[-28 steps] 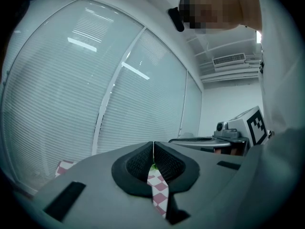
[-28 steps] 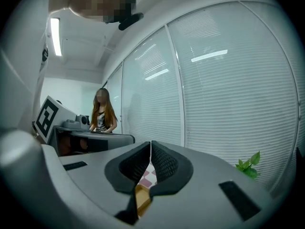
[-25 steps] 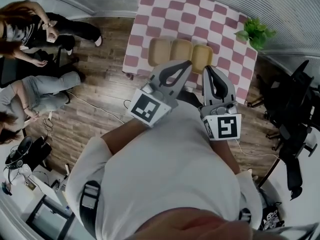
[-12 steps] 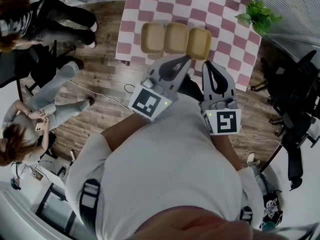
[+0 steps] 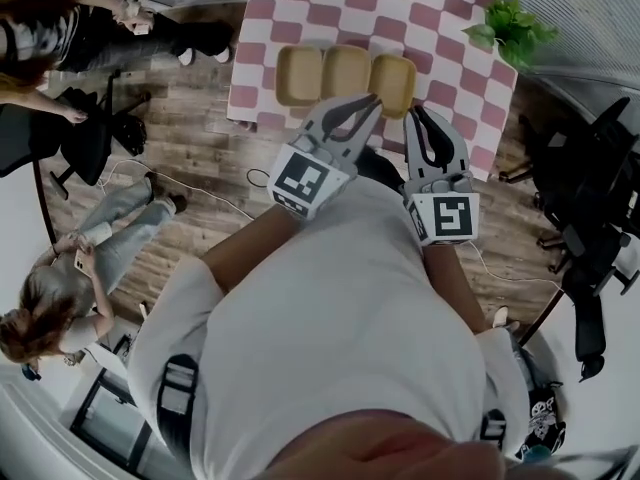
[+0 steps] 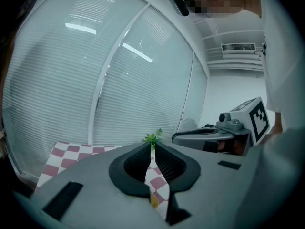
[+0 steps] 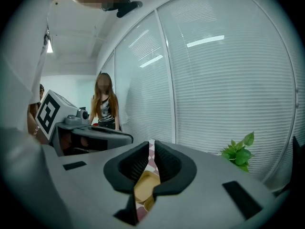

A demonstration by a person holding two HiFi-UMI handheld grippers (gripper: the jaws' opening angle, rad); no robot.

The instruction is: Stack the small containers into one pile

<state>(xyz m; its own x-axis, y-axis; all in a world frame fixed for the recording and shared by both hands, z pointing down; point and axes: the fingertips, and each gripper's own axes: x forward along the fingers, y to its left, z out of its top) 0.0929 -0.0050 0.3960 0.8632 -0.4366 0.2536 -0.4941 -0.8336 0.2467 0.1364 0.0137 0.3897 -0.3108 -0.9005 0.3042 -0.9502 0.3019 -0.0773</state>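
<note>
Now left gripper, right gripper: jaws pressed together, empty; three containers abreast on checkered table; plant at corner.

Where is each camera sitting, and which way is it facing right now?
Head view: on the person's head, looking steeply down at three tan containers on the checkered table; torso, left gripper and right gripper show.
Left gripper view: rides the left gripper, facing the blinds along shut jaws; right gripper shows.
Right gripper view: rides the right gripper, facing the blinds; left gripper shows.
Shared: both gripper views catch the plant.
</note>
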